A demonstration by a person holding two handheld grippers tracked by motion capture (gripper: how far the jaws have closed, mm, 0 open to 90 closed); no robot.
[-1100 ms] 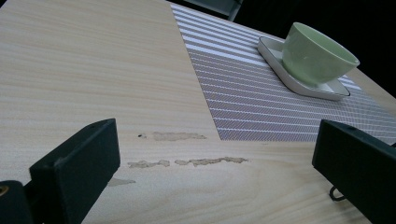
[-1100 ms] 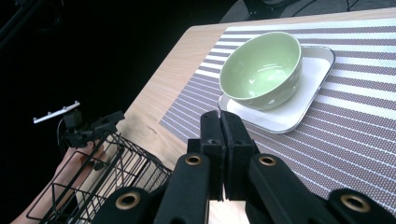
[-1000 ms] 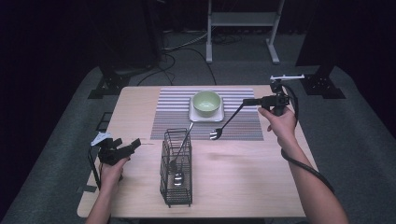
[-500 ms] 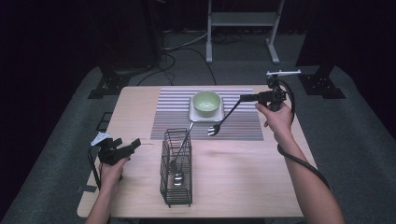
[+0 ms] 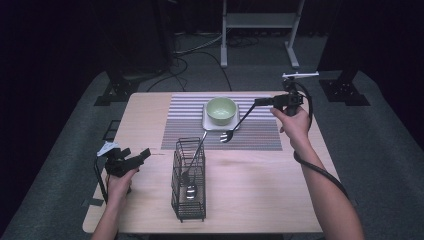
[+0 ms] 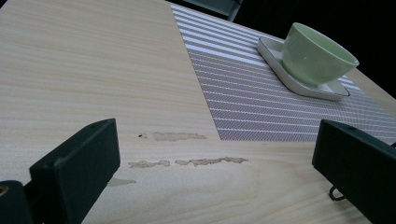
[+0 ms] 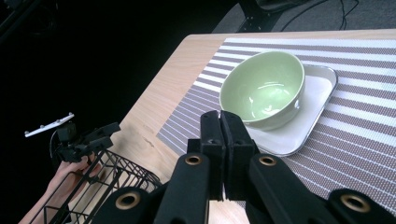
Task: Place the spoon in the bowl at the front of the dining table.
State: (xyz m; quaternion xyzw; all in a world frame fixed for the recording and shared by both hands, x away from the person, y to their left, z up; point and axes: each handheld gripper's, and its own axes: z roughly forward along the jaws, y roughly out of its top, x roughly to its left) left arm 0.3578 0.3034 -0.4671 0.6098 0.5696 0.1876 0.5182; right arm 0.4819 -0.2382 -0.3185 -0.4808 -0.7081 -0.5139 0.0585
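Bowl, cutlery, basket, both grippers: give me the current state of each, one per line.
Green bowl: upright, empty, on the white square plate.
Fork: held off the table, head down over the striped placemat.
Wire basket: upright on the table, cutlery leaning inside.
Right gripper: shut on the fork's handle.
Left gripper: open, holding nothing, low by the table's left edge.

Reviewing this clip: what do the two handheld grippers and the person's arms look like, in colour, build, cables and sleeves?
Both grippers, left and right, are black with flat blocky jaws; brass-coloured pivot screws show in the right gripper view. Each carries a grey plate on top and trails a black cable. The forearms are bare, with no sleeves visible.
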